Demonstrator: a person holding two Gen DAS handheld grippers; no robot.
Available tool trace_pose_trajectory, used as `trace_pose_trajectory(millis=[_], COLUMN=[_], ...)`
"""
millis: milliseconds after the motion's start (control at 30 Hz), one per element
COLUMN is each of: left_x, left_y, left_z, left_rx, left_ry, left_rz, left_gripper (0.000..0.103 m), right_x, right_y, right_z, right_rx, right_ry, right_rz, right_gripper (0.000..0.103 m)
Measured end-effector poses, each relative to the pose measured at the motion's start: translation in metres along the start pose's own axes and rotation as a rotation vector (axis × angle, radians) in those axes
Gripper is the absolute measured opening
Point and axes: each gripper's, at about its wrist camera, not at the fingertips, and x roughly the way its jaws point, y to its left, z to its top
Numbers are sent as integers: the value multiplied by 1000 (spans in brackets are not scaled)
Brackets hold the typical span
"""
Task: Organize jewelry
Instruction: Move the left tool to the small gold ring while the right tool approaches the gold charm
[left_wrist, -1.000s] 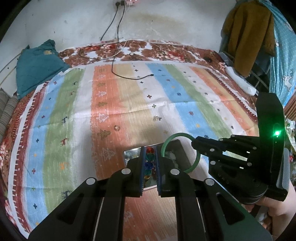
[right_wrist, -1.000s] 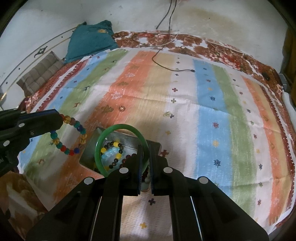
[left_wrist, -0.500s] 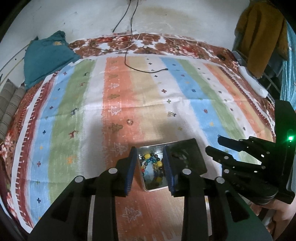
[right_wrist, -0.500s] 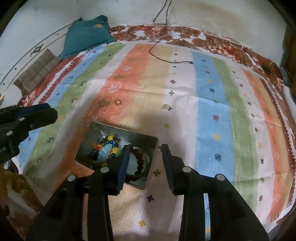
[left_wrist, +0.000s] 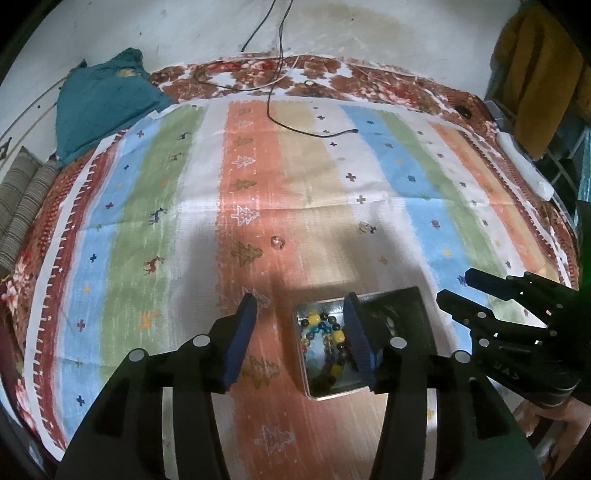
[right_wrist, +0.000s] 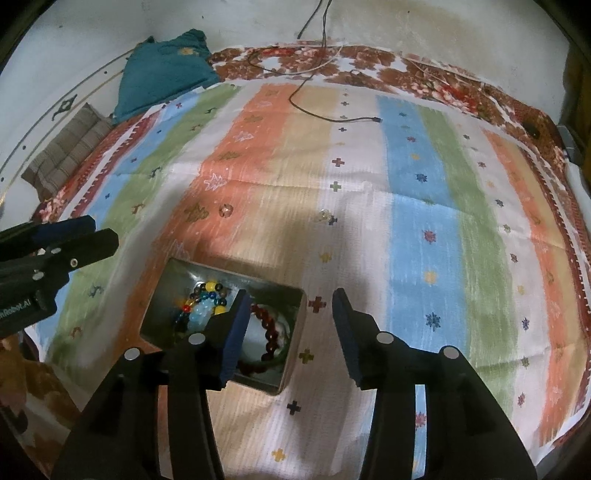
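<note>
Left wrist view: the left gripper (left_wrist: 300, 334) is seen wide and empty, its jaws just opened; the multicoloured bead bracelet (left_wrist: 325, 338) that was clamped before now lies in the metal tin (left_wrist: 334, 392).

Right wrist view: the right gripper (right_wrist: 290, 328) is also spread with nothing between; the green bangle (right_wrist: 284, 350) was dropped into the tin beside a dark red bracelet (right_wrist: 267, 332). Two small pieces (right_wrist: 225, 210) are still left on the striped cloth (right_wrist: 424, 236), so these should be collected next.

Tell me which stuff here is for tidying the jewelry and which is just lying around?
For the job:
- metal tin
- colourful bead bracelet in the tin
- dark red bead bracelet in the tin
- two small clear pieces still on the striped cloth

Just lying about:
- teal cushion
- black cable
- mustard garment
</note>
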Motion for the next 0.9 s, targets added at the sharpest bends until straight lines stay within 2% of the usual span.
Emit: trace_pose_trajectory(millis=[233,367,500,733,900], left_x=[21,30,43,64,75], left_y=[2,7,13,9,8], left_z=[13,22,31,38,42], left_rx=[0,-24,-54,-34,-19], left_ry=[36,31,55,94,116], left_rz=[23,71,63,85,89], left_gripper=[51,51,55,56,57], right_x=[15,24,35,54,62], right_y=[-11,-18,-25,-33,-36], right_z=[17,24,32,41,48], right_rx=[28,41,53,54,55], right_ry=[13,26,40,71,69], right_rz=[-15,-18,-33,-57,-38], right_gripper=[61,61,61,64,65])
